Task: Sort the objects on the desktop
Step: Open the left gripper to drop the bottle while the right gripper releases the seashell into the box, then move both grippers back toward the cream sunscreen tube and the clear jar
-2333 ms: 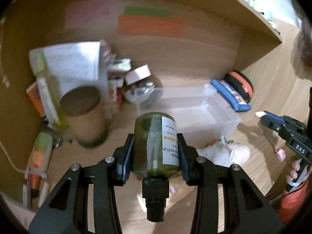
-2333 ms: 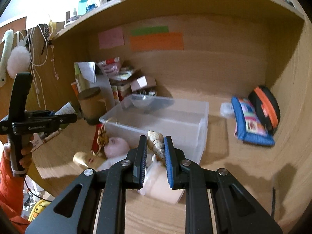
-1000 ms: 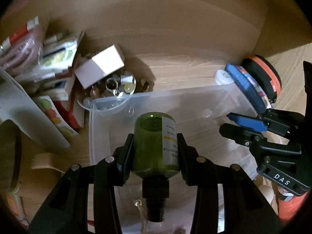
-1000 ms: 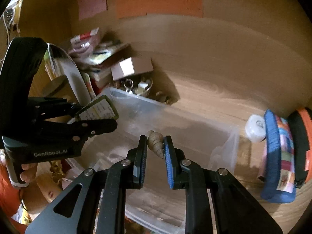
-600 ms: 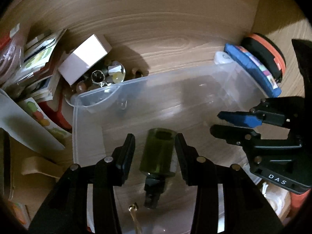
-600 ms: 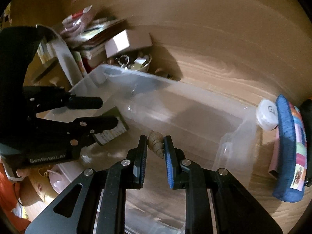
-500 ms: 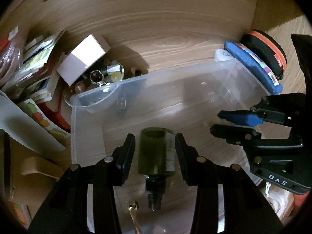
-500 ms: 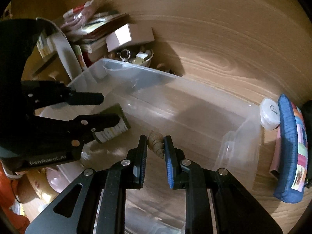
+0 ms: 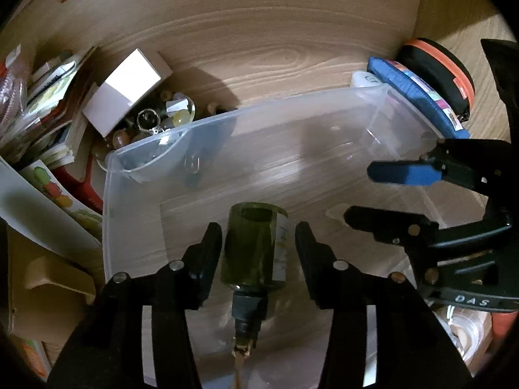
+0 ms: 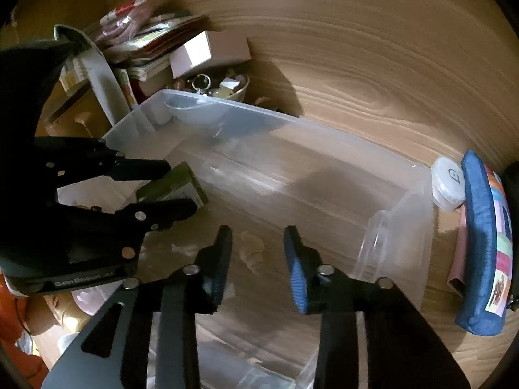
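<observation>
A clear plastic bin (image 9: 292, 110) (image 10: 292, 120) stands on the wooden desk. A green glass bottle (image 9: 254, 249) (image 10: 172, 184) with a black cap lies on its floor, between the spread fingers of my open left gripper (image 9: 258, 238) (image 10: 181, 186), free of them. A tan spiral shell (image 10: 252, 249) lies blurred in the bin between the fingers of my open right gripper (image 10: 258, 243) (image 9: 373, 194). Both grippers hover inside the bin, side by side.
Behind the bin's left corner are a white box (image 9: 126, 90), a small bowl of trinkets (image 9: 162, 118) and stacked books and papers (image 9: 42, 103). At its right are a blue pencil case (image 10: 483, 246), an orange-rimmed black case (image 9: 438, 71) and a white round lid (image 10: 449, 183).
Both grippers carried their objects over the bin. The left one opened first and the bottle dropped to the bin floor. The right one has just opened and the shell has fallen out.
</observation>
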Motion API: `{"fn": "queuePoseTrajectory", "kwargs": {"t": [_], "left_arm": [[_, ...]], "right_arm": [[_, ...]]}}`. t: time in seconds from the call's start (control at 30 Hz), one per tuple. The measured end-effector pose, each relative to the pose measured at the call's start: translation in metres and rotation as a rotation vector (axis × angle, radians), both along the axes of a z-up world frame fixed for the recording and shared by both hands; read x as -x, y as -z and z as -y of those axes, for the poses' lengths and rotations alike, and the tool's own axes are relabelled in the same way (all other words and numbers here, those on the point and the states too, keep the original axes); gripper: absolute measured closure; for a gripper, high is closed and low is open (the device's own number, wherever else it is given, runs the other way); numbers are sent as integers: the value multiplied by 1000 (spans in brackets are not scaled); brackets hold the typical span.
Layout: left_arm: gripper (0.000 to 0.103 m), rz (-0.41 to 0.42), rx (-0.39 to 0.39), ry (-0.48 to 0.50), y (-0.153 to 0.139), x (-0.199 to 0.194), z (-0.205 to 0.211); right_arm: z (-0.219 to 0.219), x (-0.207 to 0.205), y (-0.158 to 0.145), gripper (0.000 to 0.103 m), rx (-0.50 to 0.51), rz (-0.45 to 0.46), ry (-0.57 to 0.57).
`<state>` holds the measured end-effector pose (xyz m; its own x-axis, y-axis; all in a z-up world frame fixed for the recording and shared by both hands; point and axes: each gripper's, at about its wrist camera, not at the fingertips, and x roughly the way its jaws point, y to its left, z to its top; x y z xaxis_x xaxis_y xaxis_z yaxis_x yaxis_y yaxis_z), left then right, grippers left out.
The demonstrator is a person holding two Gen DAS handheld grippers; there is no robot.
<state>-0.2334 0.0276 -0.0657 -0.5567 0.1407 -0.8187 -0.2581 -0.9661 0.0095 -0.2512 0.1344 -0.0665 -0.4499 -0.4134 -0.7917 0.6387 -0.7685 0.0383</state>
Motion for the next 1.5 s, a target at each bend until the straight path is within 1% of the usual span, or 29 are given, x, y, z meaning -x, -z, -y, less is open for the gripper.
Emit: {"fn": "queuePoseTrajectory", "kwargs": {"t": [0.07,0.13,0.2,0.3,0.37,0.43,0.5,0.57,0.63,0.67,0.7,0.73,0.77,0.8,0.9,1.03,1.2,1.3,1.4,1.5], "left_arm": [[51,-14,-4,5,-3,-3,-1],[46,-34,-1,3,-7,-7,-1],[35,-56,2,-4,-11,-10,2],[30,-76,-22,-6,-18,-12,7],[29,-93,-23,-11,-22,-14,8],[27,-110,-18,-16,-26,-17,10],[19,-117,-16,-24,-30,-18,13],[15,-122,-17,-30,-36,-19,15],[14,-136,-19,-40,-44,-22,19],[12,-144,-18,-45,-47,-25,21],[11,-156,-14,-51,-52,-29,23],[11,-164,-11,-54,-55,-31,25],[10,-176,-5,-61,-60,-35,27],[10,-185,-3,-67,-63,-39,29],[9,-211,-8,-85,-76,-50,35],[7,-244,-14,-98,-88,-70,41],[6,-291,15,-108,-98,-101,42],[3,-319,22,-114,-100,-117,39],[3,-339,32,-120,-99,-135,39],[3,-352,47,-126,-95,-149,39]], "right_arm": [[1,-3,-3,57,-3,-26,-1],[1,-9,-9,54,0,-75,-14],[0,-14,-15,52,8,-112,-19],[-1,-16,-27,46,25,-144,-17],[-3,-17,-33,39,37,-159,-12],[-7,-18,-38,38,39,-174,-2],[-10,-18,-42,38,47,-178,3],[-14,-22,-46,38,48,-182,11],[-18,-25,-54,38,47,-202,26],[-21,-28,-59,36,53,-213,32],[-25,-31,-65,34,61,-224,40],[-28,-34,-70,27,66,-237,46],[-31,-38,-75,23,70,-256,52],[-35,-43,-80,22,74,-278,56],[-43,-57,-92,21,87,-309,63],[-52,-74,-101,20,110,-324,75],[-61,-97,-108,19,141,-330,87],[-65,-113,-111,19,154,-340,99],[-69,-127,-112,17,168,-351,113],[-76,-141,-112,11,191,-355,133]]}}
